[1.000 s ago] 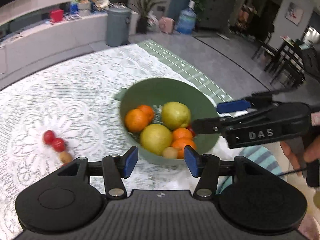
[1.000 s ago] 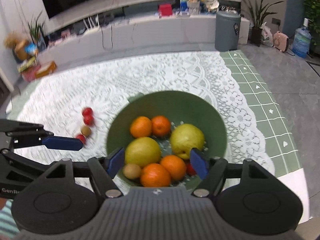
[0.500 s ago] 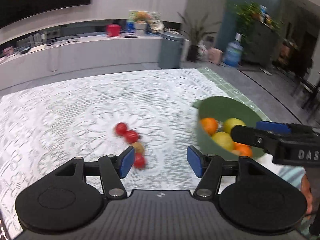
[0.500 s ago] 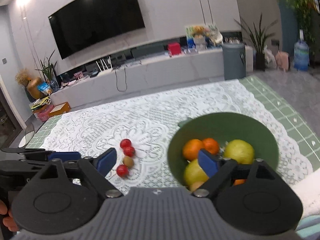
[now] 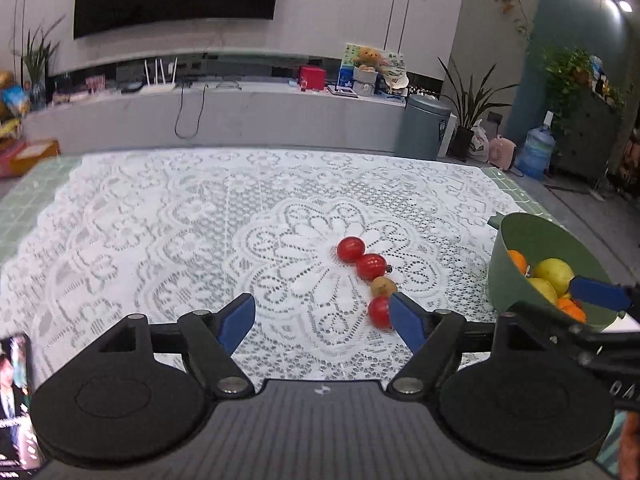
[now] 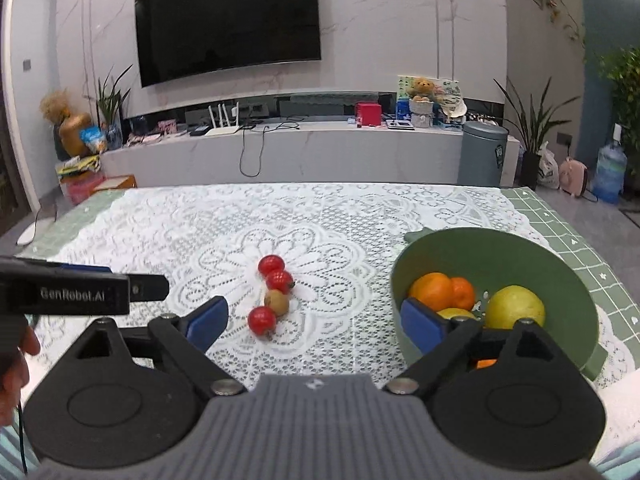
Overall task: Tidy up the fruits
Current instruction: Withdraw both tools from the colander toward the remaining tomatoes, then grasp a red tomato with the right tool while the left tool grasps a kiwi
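— Hovering over the lace tablecloth (image 5: 160,240), your left gripper (image 5: 322,318) has its jaws spread wide, nothing between them. And the other one?

— Your right gripper (image 6: 316,320) is spread apart too, empty. The loose fruit lies in a short row mid-table: three cherry tomatoes (image 6: 271,265) and a small brown fruit (image 6: 277,302). The green bowl (image 6: 520,248) sits to their right, holding oranges (image 6: 432,290) and yellow-green fruits (image 6: 516,306).

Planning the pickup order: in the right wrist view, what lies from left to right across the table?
Left gripper → red tomato → brownish fruit → green bowl with oranges and a yellow fruit.
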